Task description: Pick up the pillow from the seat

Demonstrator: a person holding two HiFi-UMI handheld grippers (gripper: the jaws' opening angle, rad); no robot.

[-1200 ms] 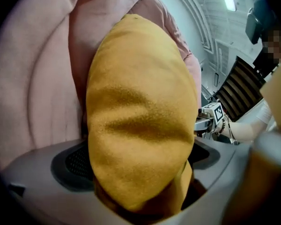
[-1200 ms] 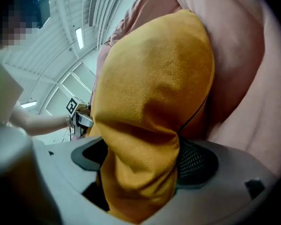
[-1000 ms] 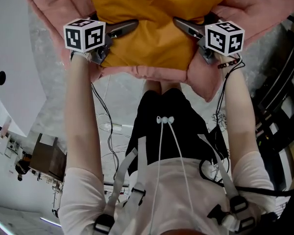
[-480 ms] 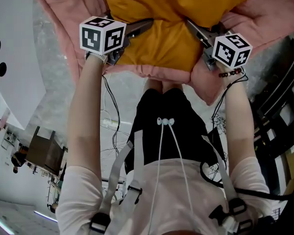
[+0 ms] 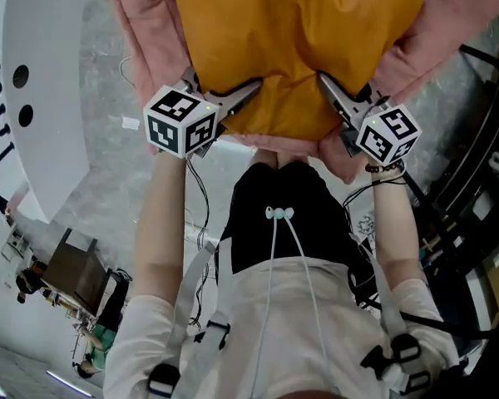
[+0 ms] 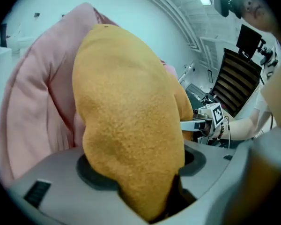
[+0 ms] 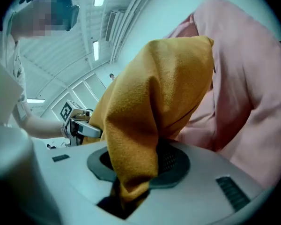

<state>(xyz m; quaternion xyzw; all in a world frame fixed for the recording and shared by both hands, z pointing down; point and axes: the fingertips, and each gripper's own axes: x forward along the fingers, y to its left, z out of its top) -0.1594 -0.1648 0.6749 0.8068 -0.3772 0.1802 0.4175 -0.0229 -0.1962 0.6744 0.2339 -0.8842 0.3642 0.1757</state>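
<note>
A person holds an orange pillow by its lower corners at the top centre of the head view. The left gripper and right gripper each pinch a fold of its fabric. Both sets of jaws have just been closing, and each gripper view shows cloth bunched tight between them. The pillow's bottom edge runs between the two tools, just above the person's lap. Its sides are flanked by pink padding, which touches it at upper left and upper right and hangs below the right corner. At the left of the frame, a strip of bare grey floor lies open between the padding and a white panel. The right edge is crowded with dark cables and equipment close to the right forearm.
</note>
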